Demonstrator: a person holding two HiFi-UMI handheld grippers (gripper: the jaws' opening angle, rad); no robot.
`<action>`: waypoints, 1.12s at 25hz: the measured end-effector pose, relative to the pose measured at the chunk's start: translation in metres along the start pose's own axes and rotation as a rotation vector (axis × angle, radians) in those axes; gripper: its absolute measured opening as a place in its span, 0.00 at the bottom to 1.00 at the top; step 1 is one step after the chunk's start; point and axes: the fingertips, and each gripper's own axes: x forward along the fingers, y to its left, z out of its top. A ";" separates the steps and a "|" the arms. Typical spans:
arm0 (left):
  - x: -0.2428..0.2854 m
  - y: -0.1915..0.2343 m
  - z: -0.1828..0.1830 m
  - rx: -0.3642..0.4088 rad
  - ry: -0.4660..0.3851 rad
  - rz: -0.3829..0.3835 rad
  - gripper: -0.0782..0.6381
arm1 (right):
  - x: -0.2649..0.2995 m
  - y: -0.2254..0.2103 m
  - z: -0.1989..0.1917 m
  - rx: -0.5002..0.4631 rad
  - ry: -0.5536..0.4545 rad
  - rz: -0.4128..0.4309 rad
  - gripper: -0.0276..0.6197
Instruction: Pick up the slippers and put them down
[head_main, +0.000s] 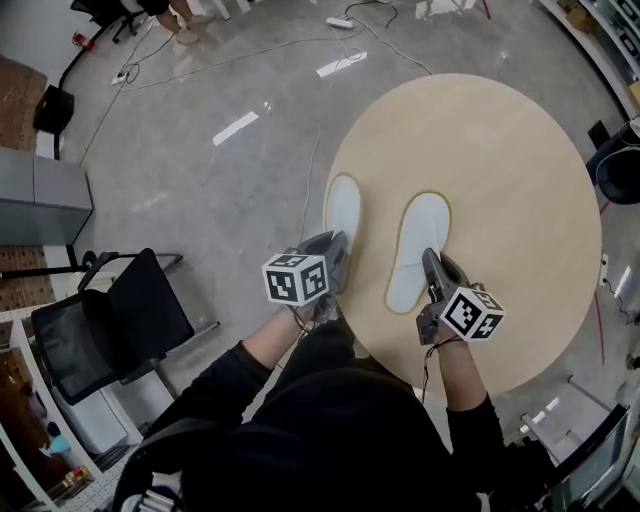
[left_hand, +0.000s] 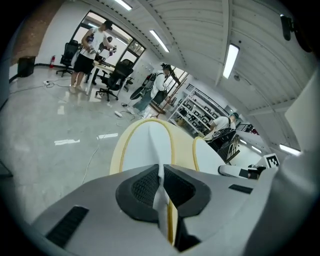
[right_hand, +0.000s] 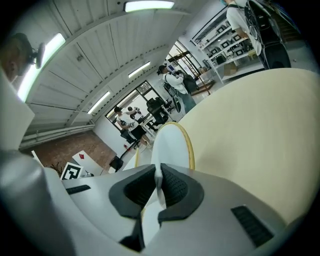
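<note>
**Head view: both slippers pinched at the heel, edge hazard on the left**

Head view shows the round worktop (head_main: 520, 150) with two flat white slippers over it. The left slipper (head_main: 343, 205) lies along the worktop's left rim. The right slipper (head_main: 420, 250) lies well inboard. Whether either sole rests on the surface or hangs just above it cannot be told.

The left claw (head_main: 330, 250) is pressed together on the left slipper's heel. The right claw (head_main: 432, 262) is pressed together on the right slipper's heel.

Probable faults:
- Release at the rim could drop the left slipper to the floor.
- A thin, limp sole could slide out of so narrow a pinch, or fold on touchdown.

Only the gripper views show the jaws biting the thin heel edge. Only the head view shows each slipper's position against the rim.
</note>
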 end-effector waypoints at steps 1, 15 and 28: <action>0.007 0.005 0.000 0.015 0.012 0.012 0.16 | 0.011 -0.002 -0.002 -0.004 0.004 0.001 0.09; 0.089 0.050 -0.006 0.027 0.154 0.054 0.16 | 0.126 -0.031 -0.051 0.045 0.124 -0.045 0.09; 0.102 0.048 -0.011 0.038 0.176 0.007 0.16 | 0.140 -0.045 -0.054 0.079 0.129 -0.071 0.09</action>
